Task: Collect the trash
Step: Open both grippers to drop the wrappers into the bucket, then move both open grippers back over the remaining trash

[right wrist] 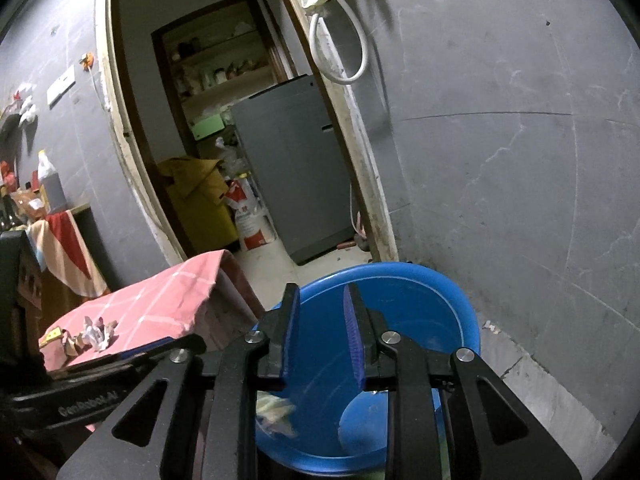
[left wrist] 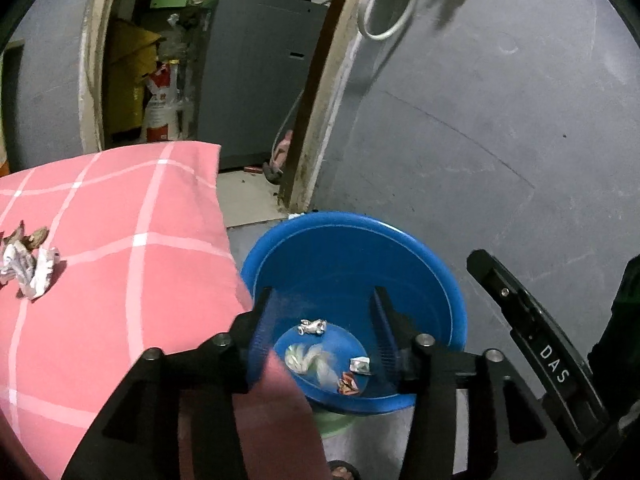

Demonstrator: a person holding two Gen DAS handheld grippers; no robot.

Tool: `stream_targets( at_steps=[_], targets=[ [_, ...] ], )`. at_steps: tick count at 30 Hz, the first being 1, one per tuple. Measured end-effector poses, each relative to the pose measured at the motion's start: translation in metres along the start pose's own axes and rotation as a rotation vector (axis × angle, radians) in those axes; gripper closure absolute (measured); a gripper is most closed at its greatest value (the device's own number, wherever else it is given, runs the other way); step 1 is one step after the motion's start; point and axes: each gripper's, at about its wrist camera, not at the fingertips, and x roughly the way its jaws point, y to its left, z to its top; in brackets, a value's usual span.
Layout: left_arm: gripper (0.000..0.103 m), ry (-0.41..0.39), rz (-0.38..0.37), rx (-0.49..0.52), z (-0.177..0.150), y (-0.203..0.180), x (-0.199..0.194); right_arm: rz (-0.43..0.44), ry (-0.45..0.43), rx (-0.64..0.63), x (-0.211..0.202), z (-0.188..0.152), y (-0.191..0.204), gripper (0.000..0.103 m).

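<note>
A blue bin [left wrist: 420, 264] stands beside a table under a pink checked cloth [left wrist: 132, 240]. In the bin lie a foil ball [left wrist: 312, 326], white tissue [left wrist: 316, 360], a small wrapper [left wrist: 360, 365] and a red wrapper [left wrist: 348, 384]. My left gripper [left wrist: 322, 294] hangs open over the bin with nothing between its pads. Crumpled paper [left wrist: 30, 270] and nut shells [left wrist: 28, 236] rest on the cloth at the left. In the right wrist view my right gripper [right wrist: 321, 290] hovers over the same bin [right wrist: 460, 296], jaws slightly apart and empty. A blurred scrap [right wrist: 276, 410] shows inside the bin below it.
Beyond the table a doorway opens onto a grey appliance [left wrist: 260, 80], a yellow box [right wrist: 200, 200] and a sack [right wrist: 250, 216]. A grey wall [left wrist: 500, 120] closes the right side, with a white hose [left wrist: 392, 8] hanging on it. Something green [left wrist: 336, 420] sits under the bin.
</note>
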Motion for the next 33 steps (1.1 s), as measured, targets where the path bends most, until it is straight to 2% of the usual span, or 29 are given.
stream_targets(
  at_steps=[4,8,11,14,16,17,22,24,26,33],
  targets=[
    [0.052,-0.041,0.019,-0.016,0.001,0.009,-0.015,-0.004,-0.017,-0.003,-0.001,0.001,0.001,0.072],
    [0.042,-0.089,0.048,-0.035,0.001,0.021,-0.035,0.002,-0.028,-0.007,-0.003,0.002,0.005,0.069],
    [0.032,-0.123,0.068,-0.052,0.002,0.031,-0.051,0.012,-0.048,-0.017,-0.005,0.003,0.010,0.055],
    [0.022,-0.177,0.087,-0.065,0.001,0.039,-0.070,0.028,-0.077,-0.035,-0.009,0.006,0.018,0.050],
    [0.013,-0.217,0.105,-0.069,0.000,0.045,-0.084,0.045,-0.100,-0.046,-0.011,0.007,0.025,0.039],
    [0.009,-0.240,0.116,-0.070,-0.001,0.047,-0.091,0.051,-0.111,-0.052,-0.013,0.007,0.028,0.027],
    [0.003,-0.358,0.165,-0.074,-0.009,0.062,-0.128,0.112,-0.189,-0.108,-0.024,0.008,0.052,0.013],
    [0.002,-0.396,0.196,-0.071,-0.011,0.068,-0.141,0.142,-0.214,-0.131,-0.027,0.008,0.063,0.003],
    [0.002,-0.429,0.231,-0.064,-0.015,0.073,-0.155,0.172,-0.245,-0.157,-0.032,0.007,0.073,0.000],
    [0.002,-0.523,0.368,-0.036,-0.033,0.091,-0.191,0.286,-0.306,-0.243,-0.041,0.001,0.112,0.000]
  ],
)
